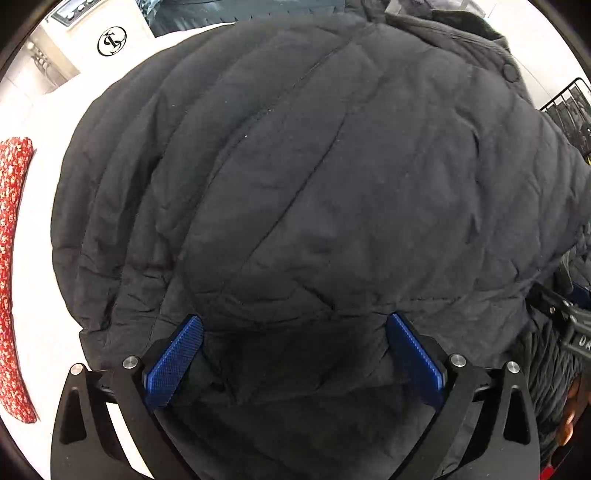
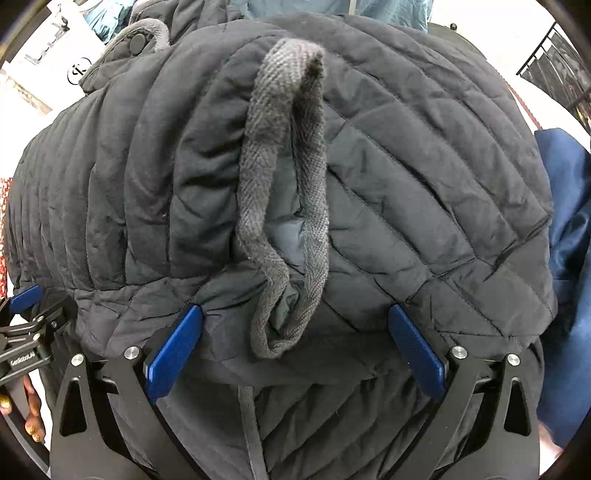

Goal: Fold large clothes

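A large black quilted jacket (image 1: 314, 177) fills the left wrist view, lying on a white surface (image 1: 40, 258). My left gripper (image 1: 295, 325) is open, its blue pads (image 1: 173, 358) spread wide with the jacket's near edge bunched between them. In the right wrist view the same jacket (image 2: 424, 166) lies folded over, with a grey woven drawstring loop (image 2: 288, 155) draped across it. My right gripper (image 2: 295, 314) is open too, its pads (image 2: 417, 350) wide on either side of a fold of jacket and the cord's lower end.
A red floral cloth (image 1: 11, 258) lies at the far left. A blue garment (image 2: 569, 258) sits at the right, a teal one (image 2: 332, 11) at the back. A black wire rack (image 1: 569, 107) stands at the right. The left gripper's body (image 2: 26, 325) shows at the right wrist view's left edge.
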Action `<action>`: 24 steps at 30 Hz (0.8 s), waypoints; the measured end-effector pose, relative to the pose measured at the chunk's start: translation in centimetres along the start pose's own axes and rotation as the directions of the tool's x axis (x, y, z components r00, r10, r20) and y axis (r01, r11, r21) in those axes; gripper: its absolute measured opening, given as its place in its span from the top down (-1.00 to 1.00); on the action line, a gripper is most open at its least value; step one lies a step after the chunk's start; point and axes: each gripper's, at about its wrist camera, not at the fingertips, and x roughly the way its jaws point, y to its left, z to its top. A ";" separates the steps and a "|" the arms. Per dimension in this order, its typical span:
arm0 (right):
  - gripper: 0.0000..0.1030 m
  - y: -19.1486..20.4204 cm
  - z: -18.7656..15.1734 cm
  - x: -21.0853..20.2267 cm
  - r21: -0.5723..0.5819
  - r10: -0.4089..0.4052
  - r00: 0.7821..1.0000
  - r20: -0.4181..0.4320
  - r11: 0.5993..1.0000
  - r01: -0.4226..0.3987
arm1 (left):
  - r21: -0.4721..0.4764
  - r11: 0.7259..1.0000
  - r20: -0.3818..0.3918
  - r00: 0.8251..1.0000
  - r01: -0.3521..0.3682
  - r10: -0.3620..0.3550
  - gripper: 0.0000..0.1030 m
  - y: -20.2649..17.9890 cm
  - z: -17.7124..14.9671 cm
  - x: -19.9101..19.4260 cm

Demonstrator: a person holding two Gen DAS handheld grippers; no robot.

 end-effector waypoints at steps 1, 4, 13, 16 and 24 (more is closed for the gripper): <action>-0.91 0.2 0.0 0.0 0.001 -0.005 1.000 0.007 1.000 0.005 | 0.000 1.000 -0.002 1.000 -0.004 0.004 -0.91 0.1 0.2 0.1; -0.91 0.2 -1.3 -0.6 0.004 -0.020 0.999 0.032 1.000 0.020 | 0.004 1.000 0.003 1.000 -0.014 0.014 -0.91 -0.6 0.9 0.5; -0.91 1.9 -3.3 -1.9 0.034 0.009 1.000 -0.021 0.999 -0.008 | 0.003 1.000 -0.003 1.000 0.020 -0.020 -0.89 -0.2 0.6 -0.6; -0.91 1.7 -4.1 -3.7 0.042 0.041 0.999 0.003 0.998 -0.042 | -0.002 0.999 0.034 0.998 0.043 -0.043 -0.87 0.6 -0.9 -2.6; -0.91 1.6 -10.2 -8.8 -0.087 0.073 0.993 0.093 0.994 -0.065 | 0.082 0.993 0.187 0.977 0.087 -0.101 -0.75 2.4 -6.8 -8.3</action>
